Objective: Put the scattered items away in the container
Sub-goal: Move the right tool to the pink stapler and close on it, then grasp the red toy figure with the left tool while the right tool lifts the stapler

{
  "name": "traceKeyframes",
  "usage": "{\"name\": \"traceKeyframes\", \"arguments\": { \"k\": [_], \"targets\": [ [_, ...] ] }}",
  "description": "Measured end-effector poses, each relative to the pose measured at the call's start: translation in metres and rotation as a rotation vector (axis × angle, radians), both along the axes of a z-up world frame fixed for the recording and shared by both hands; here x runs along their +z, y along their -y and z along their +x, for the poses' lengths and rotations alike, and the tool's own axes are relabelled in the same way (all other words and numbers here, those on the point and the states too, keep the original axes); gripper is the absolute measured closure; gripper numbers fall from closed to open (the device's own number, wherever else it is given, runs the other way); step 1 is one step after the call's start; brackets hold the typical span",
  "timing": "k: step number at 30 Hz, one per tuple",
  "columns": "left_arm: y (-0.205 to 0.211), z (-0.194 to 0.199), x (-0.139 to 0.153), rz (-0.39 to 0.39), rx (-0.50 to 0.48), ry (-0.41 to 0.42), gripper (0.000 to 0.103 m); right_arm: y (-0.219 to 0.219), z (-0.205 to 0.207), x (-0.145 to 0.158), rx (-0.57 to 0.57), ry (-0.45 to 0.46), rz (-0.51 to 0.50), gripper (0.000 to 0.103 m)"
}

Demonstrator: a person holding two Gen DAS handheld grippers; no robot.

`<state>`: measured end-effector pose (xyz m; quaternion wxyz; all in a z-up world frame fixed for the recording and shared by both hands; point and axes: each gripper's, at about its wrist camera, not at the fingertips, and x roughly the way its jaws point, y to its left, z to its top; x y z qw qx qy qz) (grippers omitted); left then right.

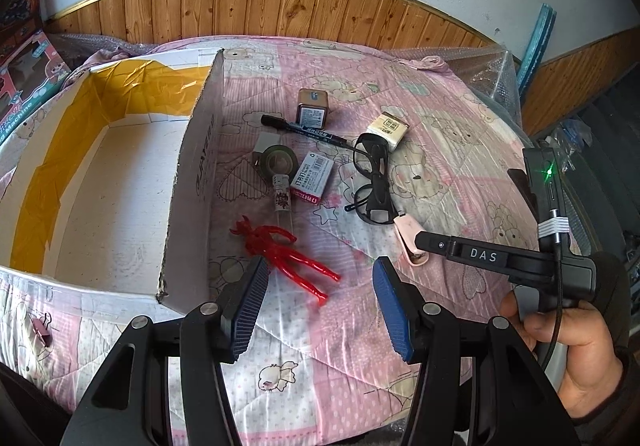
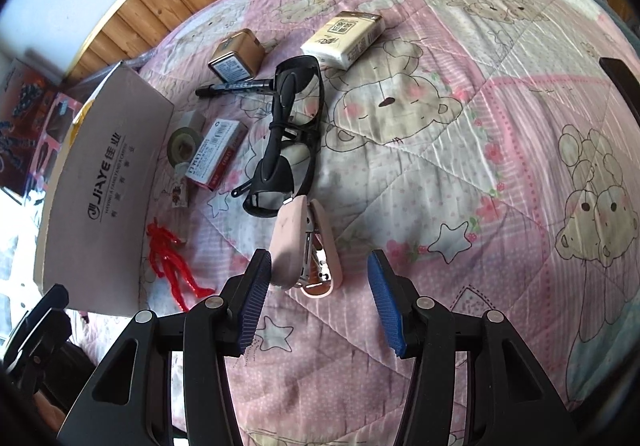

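Observation:
An open cardboard box (image 1: 188,182) (image 2: 104,186) stands on the left of the pink quilt. Scattered beside it lie a red plastic figure (image 1: 284,250) (image 2: 170,266), black glasses (image 1: 374,182) (image 2: 290,134), a pink stapler (image 1: 408,240) (image 2: 304,246), a black marker (image 1: 304,130), a tape roll (image 1: 278,162), a red-and-white staple box (image 1: 312,178), a small tin (image 1: 313,108) and a tissue pack (image 1: 390,128). My left gripper (image 1: 320,306) is open, hovering just near side of the red figure. My right gripper (image 2: 318,302) is open, its fingers flanking the stapler's near end.
The quilt (image 2: 480,166) covers a table edged with bubble wrap (image 1: 488,74). A wood-panelled wall (image 1: 280,6) runs behind. A toy box (image 1: 28,78) sits far left. A pink binder clip (image 1: 42,326) lies in front of the cardboard box. A person's hand (image 1: 572,338) holds the right gripper.

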<state>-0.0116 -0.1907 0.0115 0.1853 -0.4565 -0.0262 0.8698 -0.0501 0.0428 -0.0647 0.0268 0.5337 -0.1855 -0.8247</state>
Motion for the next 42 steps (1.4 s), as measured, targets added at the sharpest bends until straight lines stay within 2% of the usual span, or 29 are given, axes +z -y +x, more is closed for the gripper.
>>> {"name": "traceKeyframes", "arguments": {
  "k": [4,6,10,14,19,22,25,27,29,30,31,34,36,37,40,41,42],
  "targets": [
    [0.001,-0.004,-0.004,0.005,0.009,0.018,0.047,0.026,-0.005,-0.004,0.103,0.003,0.013,0.060],
    [-0.001,-0.004,-0.005,0.005,0.002,0.020,0.047,0.026,-0.005,-0.003,0.111,-0.005,0.021,0.062],
    [-0.008,-0.003,-0.007,0.008,-0.017,0.025,0.047,0.000,-0.003,-0.004,0.030,0.000,-0.060,0.062],
    [-0.018,-0.007,-0.014,0.027,-0.046,0.047,0.047,-0.004,-0.004,-0.008,0.020,0.013,-0.115,0.059],
    [-0.023,-0.023,-0.035,0.093,-0.025,0.139,0.047,-0.001,-0.006,-0.007,0.027,0.015,-0.096,0.058],
    [-0.020,-0.037,-0.051,0.108,0.067,0.202,0.047,-0.003,-0.008,-0.008,0.022,0.011,-0.093,0.056],
    [-0.015,-0.048,-0.071,0.104,0.165,0.232,0.044,0.000,-0.011,-0.010,0.048,0.017,-0.082,0.056],
    [-0.017,-0.055,-0.086,0.086,0.191,0.252,0.044,0.006,-0.011,-0.007,0.089,0.019,-0.041,0.059],
    [-0.020,-0.061,-0.100,0.080,0.199,0.254,0.045,0.012,-0.009,0.002,0.133,-0.020,0.015,0.076],
    [-0.021,-0.062,-0.106,0.072,0.198,0.244,0.050,0.014,-0.008,0.007,0.148,-0.039,0.051,0.084],
    [-0.022,-0.061,-0.105,0.063,0.193,0.215,0.056,0.015,-0.007,0.011,0.152,-0.054,0.096,0.085],
    [-0.028,-0.057,-0.099,0.101,0.089,0.199,0.076,0.013,-0.003,0.020,0.131,-0.082,0.258,0.086],
    [-0.029,-0.049,-0.094,0.073,0.064,0.177,0.077,0.011,-0.002,0.022,0.139,-0.088,0.310,0.087],
    [-0.027,-0.046,-0.094,0.067,0.067,0.178,0.077,0.008,-0.001,0.022,0.144,-0.087,0.267,0.087],
    [-0.019,-0.040,-0.094,0.063,0.083,0.193,0.075,-0.007,-0.003,0.018,0.139,-0.078,-0.072,0.087],
    [-0.019,-0.041,-0.094,0.055,0.085,0.188,0.073,-0.012,-0.004,0.014,0.123,-0.064,-0.143,0.087],
    [-0.021,-0.042,-0.094,0.045,0.086,0.186,0.059,-0.016,-0.005,0.010,0.101,-0.054,-0.185,0.084]
  ]
}}
